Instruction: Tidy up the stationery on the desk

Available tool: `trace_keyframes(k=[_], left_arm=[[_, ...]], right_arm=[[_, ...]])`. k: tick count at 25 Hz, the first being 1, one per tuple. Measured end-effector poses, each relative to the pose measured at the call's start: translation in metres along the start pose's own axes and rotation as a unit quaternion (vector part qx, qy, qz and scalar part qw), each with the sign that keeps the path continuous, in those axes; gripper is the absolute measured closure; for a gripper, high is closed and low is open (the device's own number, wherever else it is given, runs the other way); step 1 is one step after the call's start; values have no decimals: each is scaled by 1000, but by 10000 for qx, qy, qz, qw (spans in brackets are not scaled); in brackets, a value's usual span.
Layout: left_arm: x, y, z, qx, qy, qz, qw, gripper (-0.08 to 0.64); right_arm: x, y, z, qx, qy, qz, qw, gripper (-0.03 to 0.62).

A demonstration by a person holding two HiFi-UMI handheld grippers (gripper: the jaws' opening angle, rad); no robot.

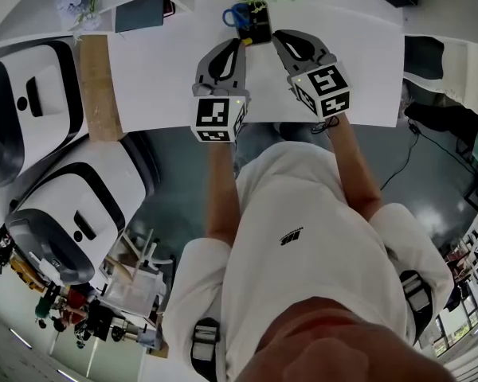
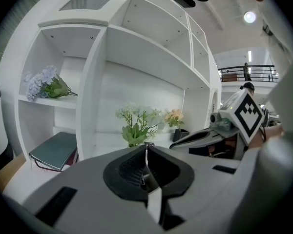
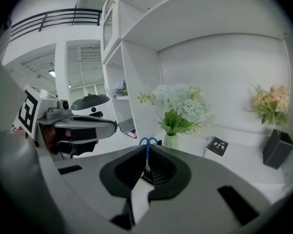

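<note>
1. Head view: the left gripper [image 1: 237,46] and the right gripper [image 1: 279,38] hang side by side over the white desk [image 1: 159,78], tips pointing away from the person; just beyond the tips stands a black holder [image 1: 259,30] with the blue scissors [image 1: 234,14] in it, handles up; neither gripper touches the holder; a dark notebook [image 1: 139,13] lies well to the left at the back; a wooden strip [image 1: 99,86] runs along the desk's left edge.
2. Left gripper view: the jaws are pressed together with only a hairline slit, and nothing sits between them; ahead rises a white shelf unit [image 2: 102,48]; the notebook lies flat in the lower left compartment, with bluish flowers [image 2: 44,84] on the shelf above it; white flowers [image 2: 136,121] stand straight beyond the tips; a black pot [image 2: 179,134] of peach blooms stands to their right; the right gripper reaches in from the right, its marker cube [image 2: 246,113] facing the camera.
3. Right gripper view: the jaws stand very narrow, all but closed, gripping nothing; the scissors' blue handles show just over the tips and through the slit; behind them is a vase [image 3: 171,140] with the white flowers; a small dark card [image 3: 217,146] lies to the right, the black pot farther right; the left gripper shows at the left.
</note>
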State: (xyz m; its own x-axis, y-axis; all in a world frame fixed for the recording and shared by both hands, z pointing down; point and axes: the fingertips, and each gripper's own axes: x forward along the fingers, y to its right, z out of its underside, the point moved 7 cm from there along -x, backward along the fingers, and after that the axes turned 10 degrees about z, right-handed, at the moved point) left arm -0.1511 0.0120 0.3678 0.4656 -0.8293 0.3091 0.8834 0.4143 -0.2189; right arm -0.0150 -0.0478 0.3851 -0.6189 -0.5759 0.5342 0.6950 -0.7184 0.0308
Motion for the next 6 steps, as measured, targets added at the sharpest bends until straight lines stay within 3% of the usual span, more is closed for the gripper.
trace_keyframes(k=[6], left_arm=[[-3, -3, 1, -46, -31, -66, 10000, 560]], right_arm=[[-2, -1, 1, 26, -37, 7, 10000, 586]])
